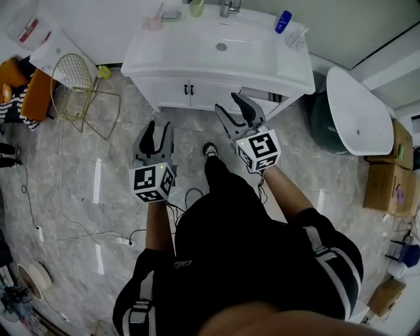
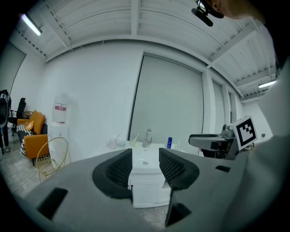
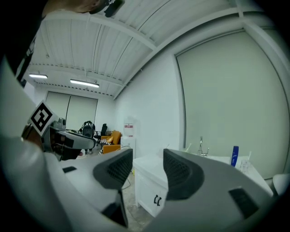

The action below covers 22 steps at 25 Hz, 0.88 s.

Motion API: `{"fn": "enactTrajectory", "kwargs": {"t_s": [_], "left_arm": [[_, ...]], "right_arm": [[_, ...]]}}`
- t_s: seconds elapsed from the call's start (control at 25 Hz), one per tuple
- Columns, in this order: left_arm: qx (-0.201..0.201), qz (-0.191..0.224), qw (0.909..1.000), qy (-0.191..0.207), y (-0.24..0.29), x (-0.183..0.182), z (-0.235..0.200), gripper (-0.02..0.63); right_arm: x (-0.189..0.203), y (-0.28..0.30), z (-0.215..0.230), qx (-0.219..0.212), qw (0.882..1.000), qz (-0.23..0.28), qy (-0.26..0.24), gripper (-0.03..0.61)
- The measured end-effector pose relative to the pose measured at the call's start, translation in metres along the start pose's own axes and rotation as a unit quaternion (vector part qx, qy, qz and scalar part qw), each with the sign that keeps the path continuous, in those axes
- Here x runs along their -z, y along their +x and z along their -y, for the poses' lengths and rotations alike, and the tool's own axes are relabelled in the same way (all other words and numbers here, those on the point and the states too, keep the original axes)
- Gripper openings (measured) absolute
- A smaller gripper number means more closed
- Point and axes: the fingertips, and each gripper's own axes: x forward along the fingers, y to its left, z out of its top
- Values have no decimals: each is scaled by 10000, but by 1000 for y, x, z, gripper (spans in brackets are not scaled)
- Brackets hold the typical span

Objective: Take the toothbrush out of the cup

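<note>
A pale green cup (image 1: 197,8) with a toothbrush in it stands at the back of the white washbasin (image 1: 262,62), left of the tap (image 1: 228,7). A pink cup (image 1: 155,23), also with a thin stick or brush in it, stands further left. In the left gripper view the green cup (image 2: 134,142) is small and far beyond the jaws. My left gripper (image 1: 158,126) (image 2: 145,164) is open and empty, over the floor in front of the cabinet. My right gripper (image 1: 231,104) (image 3: 147,166) is open and empty too, close to the cabinet's front right.
A blue bottle (image 1: 283,21) stands on the basin's right side. A gold wire chair (image 1: 77,84) and an orange seat (image 1: 36,93) are at the left. A white toilet (image 1: 357,111) and cardboard boxes (image 1: 387,180) are at the right. Cables (image 1: 79,226) lie on the marble floor.
</note>
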Motion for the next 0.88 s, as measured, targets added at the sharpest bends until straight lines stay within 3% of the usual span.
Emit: {"fn": "enactTrajectory", "kwargs": {"t_s": [0.48, 0.88], "left_arm": [[-75, -157, 9998, -71, 170, -27, -46, 193], [-283, -359, 9989, -90, 260, -42, -86, 193]], "right_arm": [[3, 128, 123, 61, 9995, -180, 249, 221], [9, 211, 182, -98, 9982, -318, 503, 221]]}}
